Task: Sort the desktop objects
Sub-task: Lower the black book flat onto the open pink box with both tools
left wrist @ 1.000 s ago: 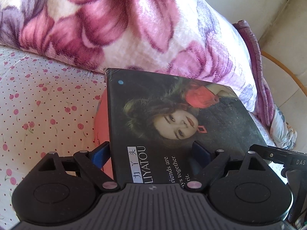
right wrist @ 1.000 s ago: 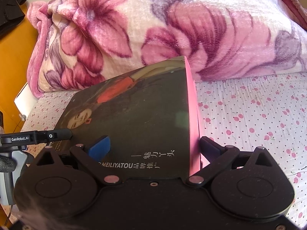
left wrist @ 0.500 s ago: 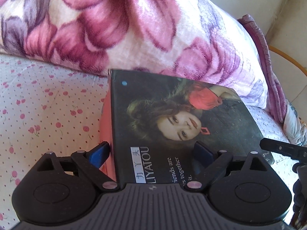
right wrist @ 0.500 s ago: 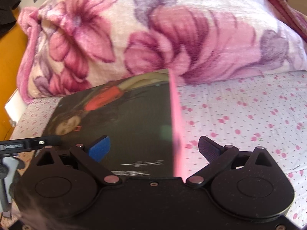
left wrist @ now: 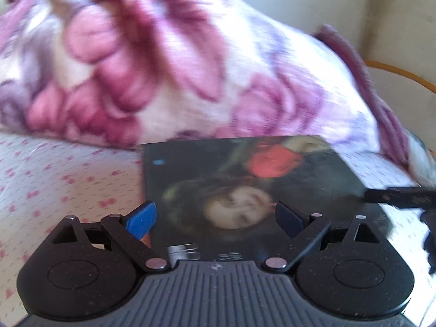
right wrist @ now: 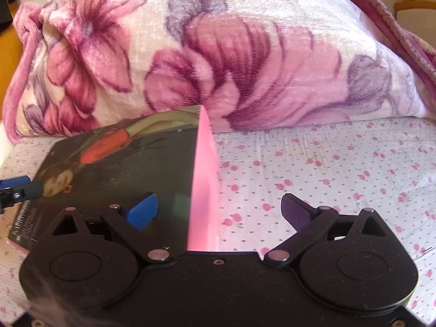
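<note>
Right wrist view: the box (right wrist: 122, 169) is laid on the bedsheet (right wrist: 327, 174) ahead of both released grippers, right gripper (right wrist: 218, 209) and left gripper (left wrist: 215, 218), so a withdrawal is judged next

Box (right wrist: 120, 169) dark, pink side; blanket (right wrist: 218, 54) pink-purple floral; sheet (right wrist: 327, 169) white, pink-dotted.

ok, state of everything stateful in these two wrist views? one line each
box: lying flat on the dotted sheet, printed portrait face up, far edge at the blanket
left gripper: jaws open, spread around the box's near end, not clamped
right gripper: jaws open, straddling the box's pink side
floral blanket: bundled in a heap behind the box
</note>
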`<move>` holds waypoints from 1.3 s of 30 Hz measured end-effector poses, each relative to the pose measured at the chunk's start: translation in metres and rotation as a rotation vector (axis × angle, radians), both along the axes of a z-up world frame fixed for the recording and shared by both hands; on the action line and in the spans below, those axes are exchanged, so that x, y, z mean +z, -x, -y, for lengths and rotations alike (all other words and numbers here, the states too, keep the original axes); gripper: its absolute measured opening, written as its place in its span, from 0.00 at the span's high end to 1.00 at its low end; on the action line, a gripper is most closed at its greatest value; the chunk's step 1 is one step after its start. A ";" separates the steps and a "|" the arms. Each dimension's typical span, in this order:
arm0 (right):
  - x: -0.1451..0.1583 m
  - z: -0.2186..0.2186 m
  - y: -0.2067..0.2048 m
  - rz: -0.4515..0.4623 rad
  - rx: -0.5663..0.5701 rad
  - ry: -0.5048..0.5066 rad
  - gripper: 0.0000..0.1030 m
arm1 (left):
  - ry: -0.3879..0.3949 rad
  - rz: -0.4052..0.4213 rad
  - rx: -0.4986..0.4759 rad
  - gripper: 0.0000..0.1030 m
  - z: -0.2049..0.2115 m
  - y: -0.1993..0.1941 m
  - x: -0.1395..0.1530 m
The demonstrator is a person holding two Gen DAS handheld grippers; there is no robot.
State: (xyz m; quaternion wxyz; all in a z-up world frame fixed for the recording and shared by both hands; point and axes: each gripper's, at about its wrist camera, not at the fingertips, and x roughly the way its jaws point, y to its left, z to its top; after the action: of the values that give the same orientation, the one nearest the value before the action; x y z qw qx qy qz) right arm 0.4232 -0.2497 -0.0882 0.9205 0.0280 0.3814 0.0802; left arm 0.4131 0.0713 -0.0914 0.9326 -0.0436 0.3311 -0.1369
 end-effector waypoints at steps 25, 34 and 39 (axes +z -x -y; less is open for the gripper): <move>0.000 -0.057 -0.030 0.057 0.302 -0.101 0.05 | -0.182 0.001 -0.005 0.08 0.031 -0.040 -0.006; -0.004 -0.068 -0.029 0.026 0.342 -0.020 0.05 | -0.235 -0.042 -0.005 0.08 0.040 -0.046 -0.008; 0.005 -0.064 -0.023 -0.010 0.289 -0.052 0.04 | -0.234 -0.089 0.019 0.07 0.040 -0.044 -0.001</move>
State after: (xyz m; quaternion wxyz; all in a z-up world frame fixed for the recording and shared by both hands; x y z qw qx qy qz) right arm 0.4465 -0.1852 -0.0833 0.8964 -0.0031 0.3840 0.2213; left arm 0.4570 0.0313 -0.0925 0.9169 0.0564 0.3855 -0.0861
